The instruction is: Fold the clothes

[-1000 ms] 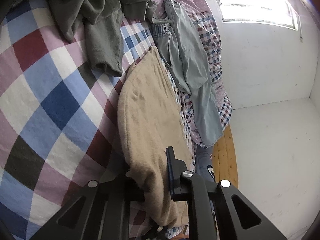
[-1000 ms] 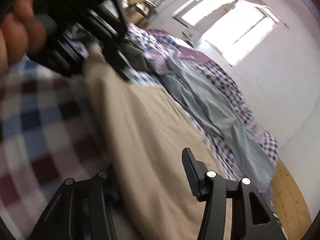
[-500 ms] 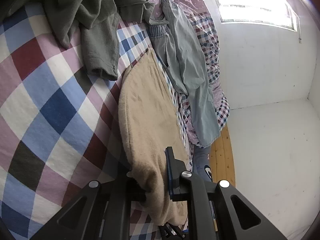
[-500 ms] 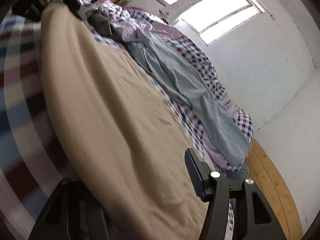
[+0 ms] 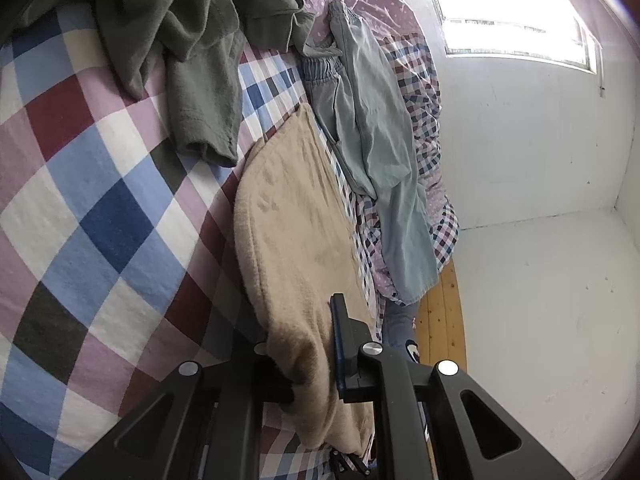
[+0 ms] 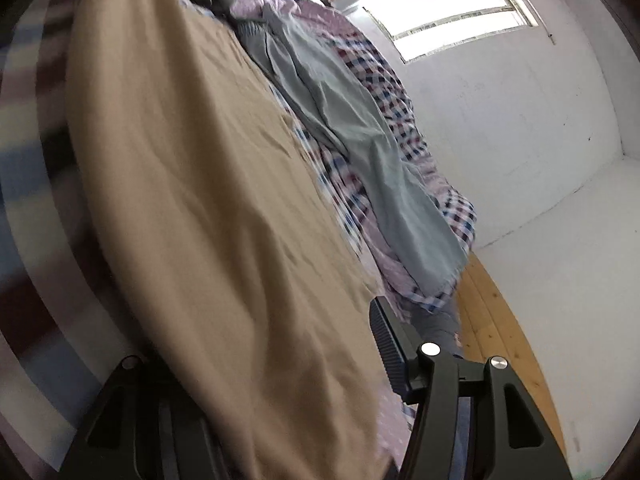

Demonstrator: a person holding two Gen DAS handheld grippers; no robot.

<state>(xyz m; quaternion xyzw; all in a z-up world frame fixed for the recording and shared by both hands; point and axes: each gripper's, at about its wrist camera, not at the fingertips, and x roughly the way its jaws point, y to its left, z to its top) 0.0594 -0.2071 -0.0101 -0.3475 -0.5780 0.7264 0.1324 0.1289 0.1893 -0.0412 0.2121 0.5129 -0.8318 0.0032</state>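
The soft tan fleece garment (image 5: pixel 292 216) lies flat on the large-checked bedsheet of blue, maroon, pink and white (image 5: pixel 92 216), stretching from the left wrist view's centre down toward six o'clock. Its near edge bunches up between the fingers of the left gripper (image 5: pixel 310 344), which are drawn close together and pinch that fold of tan cloth. At eleven o'clock from the tan piece, a crumpled olive-green sweatshirt (image 5: pixel 192 60) is heaped, one sleeve cuff ending just beside the tan garment's far corner. At one o'clock, pale grey-green trousers with an elastic waistband (image 5: pixel 372 128) trail over a small-checked purple quilt (image 5: pixel 420 92) toward the bed's edge, above a strip of yellow wooden floor (image 5: pixel 444 312).

In the right wrist view the tan garment (image 6: pixel 200 184) fills the middle of the frame and drapes between the fingers of the right gripper (image 6: pixel 256 340), whose fingers stand wide apart; the cloth hides the left finger, so I cannot tell whether it grips.
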